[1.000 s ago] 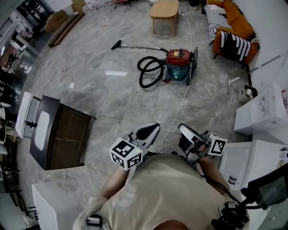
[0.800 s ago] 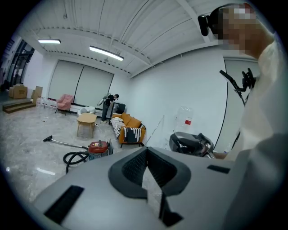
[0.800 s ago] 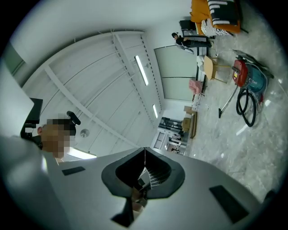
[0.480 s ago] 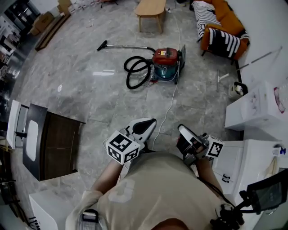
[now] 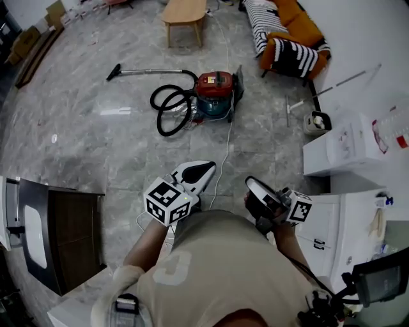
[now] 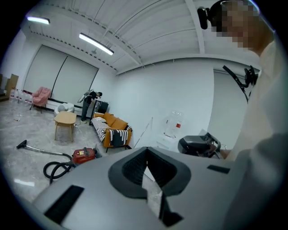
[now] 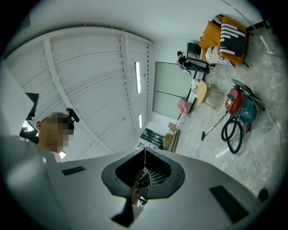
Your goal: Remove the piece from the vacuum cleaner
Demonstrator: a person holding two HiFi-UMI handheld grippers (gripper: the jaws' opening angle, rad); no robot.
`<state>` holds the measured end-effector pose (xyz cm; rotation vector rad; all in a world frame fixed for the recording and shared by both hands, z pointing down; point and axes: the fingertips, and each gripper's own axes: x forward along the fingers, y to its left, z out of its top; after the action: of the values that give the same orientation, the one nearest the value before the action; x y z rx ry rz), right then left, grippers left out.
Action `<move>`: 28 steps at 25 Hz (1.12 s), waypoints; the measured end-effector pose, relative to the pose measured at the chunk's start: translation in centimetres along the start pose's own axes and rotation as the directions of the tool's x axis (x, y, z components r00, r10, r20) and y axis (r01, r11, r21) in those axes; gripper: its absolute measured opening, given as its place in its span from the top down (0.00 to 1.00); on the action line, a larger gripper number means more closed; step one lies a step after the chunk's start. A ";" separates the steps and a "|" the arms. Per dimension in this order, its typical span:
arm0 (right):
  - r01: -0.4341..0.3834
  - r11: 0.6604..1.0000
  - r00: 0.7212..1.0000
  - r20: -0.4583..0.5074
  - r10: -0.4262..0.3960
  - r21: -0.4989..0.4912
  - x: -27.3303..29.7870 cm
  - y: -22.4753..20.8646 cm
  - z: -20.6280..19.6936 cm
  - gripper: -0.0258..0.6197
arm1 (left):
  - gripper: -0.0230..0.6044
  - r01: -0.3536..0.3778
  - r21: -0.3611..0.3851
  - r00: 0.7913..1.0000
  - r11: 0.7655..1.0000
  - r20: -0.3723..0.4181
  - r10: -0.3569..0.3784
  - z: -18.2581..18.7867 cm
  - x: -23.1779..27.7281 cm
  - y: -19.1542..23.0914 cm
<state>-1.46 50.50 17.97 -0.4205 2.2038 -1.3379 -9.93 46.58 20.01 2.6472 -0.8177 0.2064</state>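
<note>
The red and teal vacuum cleaner stands on the marble floor, well ahead of me. Its black hose coils at its left, and the metal wand with the floor nozzle lies further left. My left gripper and right gripper are held close to my chest, both shut with nothing in them and far from the vacuum. The vacuum cleaner shows small at the lower left of the left gripper view, behind the left gripper. In the right gripper view the vacuum cleaner sits at the right, past the right gripper.
A white power cord runs across the floor from the vacuum toward me. A small wooden table and an orange sofa stand behind the vacuum. White cabinets line the right, and a dark cabinet stands at the left.
The head view has swung: the vacuum has slid left and slightly down in the picture. Both grippers moved forward with my body and stayed shut.
</note>
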 end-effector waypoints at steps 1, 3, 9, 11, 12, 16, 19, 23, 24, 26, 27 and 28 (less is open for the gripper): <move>0.018 1.000 1.000 0.001 -0.018 -0.009 1.1 -0.4 0.0 0.96 | 0.96 0.007 -0.004 1.000 1.000 0.003 -0.007 0.2 -0.4 1.3; 0.041 0.999 0.999 0.004 -0.041 -0.029 3.6 -1.2 0.0 0.96 | 0.96 0.019 -0.018 1.000 1.000 0.014 -0.018 0.6 -1.2 4.1; 0.051 0.998 0.998 -0.019 -0.052 -0.044 9.4 -2.5 -0.3 0.96 | 0.96 0.032 -0.030 0.998 0.999 0.049 -0.031 1.7 -3.4 9.3; 0.046 0.998 0.998 -0.036 -0.047 -0.042 11.1 -2.7 -0.5 0.96 | 0.96 0.028 -0.035 0.998 0.999 0.056 -0.026 1.9 -4.1 10.4; 0.044 0.998 0.998 -0.043 -0.046 -0.039 11.8 -3.0 -0.5 0.96 | 0.96 0.026 -0.038 0.998 0.999 0.058 -0.023 1.9 -4.4 10.9; 0.028 0.999 0.997 -0.078 -0.030 -0.022 14.2 -3.7 -0.8 0.96 | 0.96 0.011 -0.051 0.998 0.999 0.065 -0.008 1.9 -5.5 12.5; 0.033 0.999 0.995 -0.095 -0.033 0.008 15.0 -4.7 -0.8 0.96 | 0.96 -0.008 -0.060 0.998 0.998 0.063 0.012 1.7 -5.7 13.5; 0.020 1.000 0.995 -0.101 -0.019 0.012 15.7 -5.3 0.3 0.96 | 0.96 -0.033 -0.067 0.999 0.997 0.040 0.035 1.8 -4.9 14.4; 0.015 1.000 0.995 -0.096 -0.013 0.020 15.6 -5.7 0.7 0.96 | 0.96 -0.036 -0.065 0.999 0.997 0.033 0.039 1.9 -4.4 14.5; 0.005 0.998 0.996 -0.084 -0.001 0.058 14.9 -6.7 1.7 0.96 | 0.96 -0.044 -0.058 0.999 0.997 0.017 0.046 2.0 -3.1 14.4; -0.003 0.997 0.997 -0.081 0.009 0.075 14.6 -7.2 2.3 0.96 | 0.96 -0.051 -0.053 0.999 0.997 0.008 0.052 2.2 -2.3 14.4; -0.012 0.996 0.997 -0.079 0.019 0.086 14.4 -7.6 3.1 0.96 | 0.96 -0.062 -0.048 0.998 0.997 -0.002 0.062 2.4 -1.4 14.4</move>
<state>-11.45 37.32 19.60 -0.3226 2.1993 -1.4579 -19.18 35.34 21.74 2.5795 -0.8942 0.2009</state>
